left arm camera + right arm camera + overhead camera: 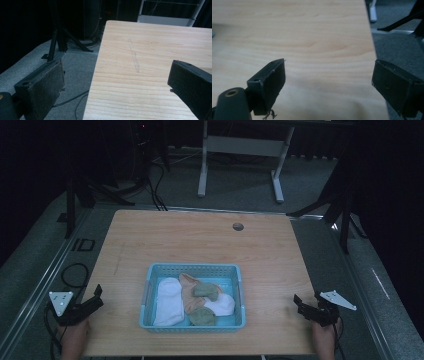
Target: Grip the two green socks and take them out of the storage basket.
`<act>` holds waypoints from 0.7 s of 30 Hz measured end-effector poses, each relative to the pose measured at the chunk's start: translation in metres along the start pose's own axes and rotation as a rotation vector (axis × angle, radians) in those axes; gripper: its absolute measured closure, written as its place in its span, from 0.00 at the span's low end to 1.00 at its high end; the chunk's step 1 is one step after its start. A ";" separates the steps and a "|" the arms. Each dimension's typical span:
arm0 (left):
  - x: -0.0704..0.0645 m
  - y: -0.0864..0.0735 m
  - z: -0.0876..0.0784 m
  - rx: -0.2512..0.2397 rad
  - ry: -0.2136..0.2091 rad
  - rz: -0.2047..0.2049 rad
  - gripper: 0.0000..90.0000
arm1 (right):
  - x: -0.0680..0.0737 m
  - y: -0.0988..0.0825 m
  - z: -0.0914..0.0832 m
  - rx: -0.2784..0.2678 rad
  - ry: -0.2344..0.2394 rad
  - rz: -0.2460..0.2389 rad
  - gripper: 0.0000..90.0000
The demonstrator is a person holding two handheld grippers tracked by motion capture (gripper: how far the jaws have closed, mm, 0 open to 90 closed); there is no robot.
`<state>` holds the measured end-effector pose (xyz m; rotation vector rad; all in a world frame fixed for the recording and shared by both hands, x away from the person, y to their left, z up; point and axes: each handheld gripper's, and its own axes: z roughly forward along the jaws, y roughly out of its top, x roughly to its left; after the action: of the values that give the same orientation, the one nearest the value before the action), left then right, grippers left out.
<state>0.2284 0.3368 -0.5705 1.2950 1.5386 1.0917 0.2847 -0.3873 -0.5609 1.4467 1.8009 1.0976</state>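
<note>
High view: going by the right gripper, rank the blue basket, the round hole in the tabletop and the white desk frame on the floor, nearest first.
Measured from the right gripper, at the table's near right edge:
1. Blue basket, to its left, holding the socks.
2. Round hole, farther up the tabletop near the far edge.
3. White desk frame, beyond the table on the floor.
</note>
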 end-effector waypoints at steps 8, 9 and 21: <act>-0.001 0.000 0.001 0.006 -0.005 0.010 0.00 | -0.010 -0.005 -0.008 0.041 0.184 -0.016 0.15; -0.001 0.000 0.001 0.009 -0.007 0.012 0.00 | -0.010 -0.005 -0.008 0.041 0.184 -0.016 0.15; -0.001 0.000 0.001 0.015 -0.009 0.012 0.00 | -0.018 0.014 -0.002 0.157 0.533 -0.292 0.17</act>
<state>0.2295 0.3358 -0.5706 1.3188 1.5371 1.0827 0.2947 -0.4037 -0.5490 0.9761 2.4227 1.2885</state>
